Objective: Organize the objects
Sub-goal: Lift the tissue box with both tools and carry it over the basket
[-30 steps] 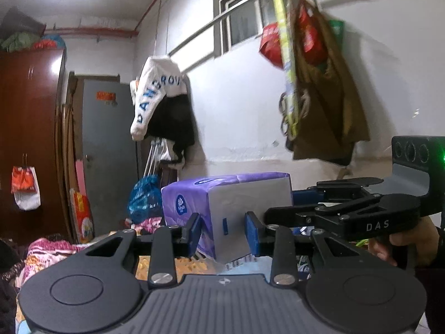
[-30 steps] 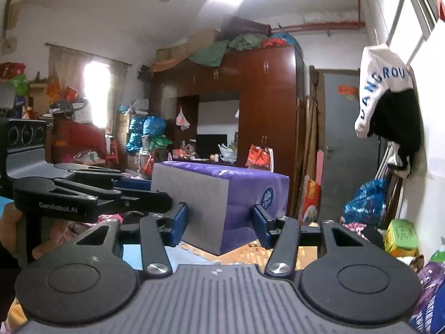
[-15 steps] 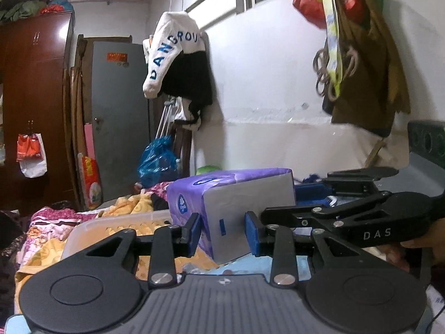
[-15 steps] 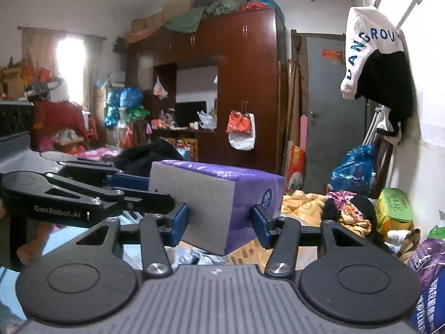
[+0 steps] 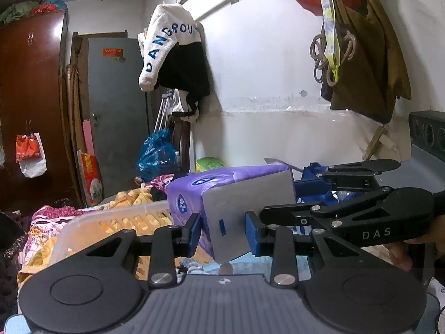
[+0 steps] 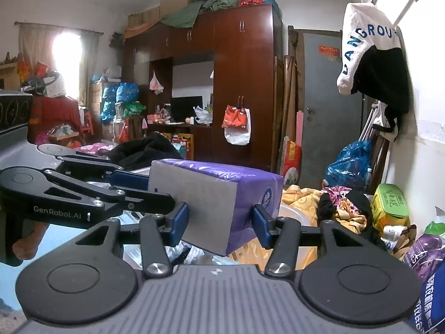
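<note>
A purple tissue pack with grey ends (image 5: 230, 194) is held in the air by both grippers, one at each end. My left gripper (image 5: 224, 232) is shut on its near grey end. My right gripper (image 6: 221, 220) is shut on the other grey end of the pack (image 6: 222, 192). Each gripper shows in the other's view: the right gripper's fingers (image 5: 314, 183) at right, the left gripper's fingers (image 6: 125, 178) at left. A pale plastic basket (image 5: 116, 220) lies just below and left of the pack; its rim (image 6: 289, 211) shows behind the pack in the right wrist view.
A bed with a yellow and pink floral blanket (image 5: 47, 217) lies under the basket. A white wall (image 5: 264, 83) with hanging bags (image 5: 361, 41) is close on the right. A green box (image 6: 390, 203), a blue bag (image 6: 350, 164) and more purple packs (image 6: 428, 253) crowd the wall side.
Both grippers have come down with the pack; the basket and bed have risen into view under it. Both grips are unchanged.
</note>
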The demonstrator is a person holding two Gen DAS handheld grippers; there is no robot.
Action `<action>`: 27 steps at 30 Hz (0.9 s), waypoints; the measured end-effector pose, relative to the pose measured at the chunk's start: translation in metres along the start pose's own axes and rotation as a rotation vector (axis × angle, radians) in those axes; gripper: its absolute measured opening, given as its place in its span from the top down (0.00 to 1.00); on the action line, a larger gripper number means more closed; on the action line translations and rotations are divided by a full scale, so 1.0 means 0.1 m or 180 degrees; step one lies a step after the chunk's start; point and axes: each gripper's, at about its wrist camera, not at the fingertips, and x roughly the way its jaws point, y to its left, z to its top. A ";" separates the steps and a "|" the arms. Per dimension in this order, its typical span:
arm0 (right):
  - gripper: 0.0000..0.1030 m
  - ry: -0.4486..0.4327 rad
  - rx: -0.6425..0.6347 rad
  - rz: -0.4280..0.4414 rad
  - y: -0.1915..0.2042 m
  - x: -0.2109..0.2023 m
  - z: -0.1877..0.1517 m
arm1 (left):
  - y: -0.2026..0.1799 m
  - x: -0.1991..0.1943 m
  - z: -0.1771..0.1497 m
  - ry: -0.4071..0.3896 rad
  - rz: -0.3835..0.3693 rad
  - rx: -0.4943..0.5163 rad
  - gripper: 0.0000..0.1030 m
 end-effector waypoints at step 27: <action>0.48 0.0054 -0.0045 -0.0038 0.01 0.07 0.04 | -0.05 0.04 -0.04 0.0037 0.0090 0.0095 0.63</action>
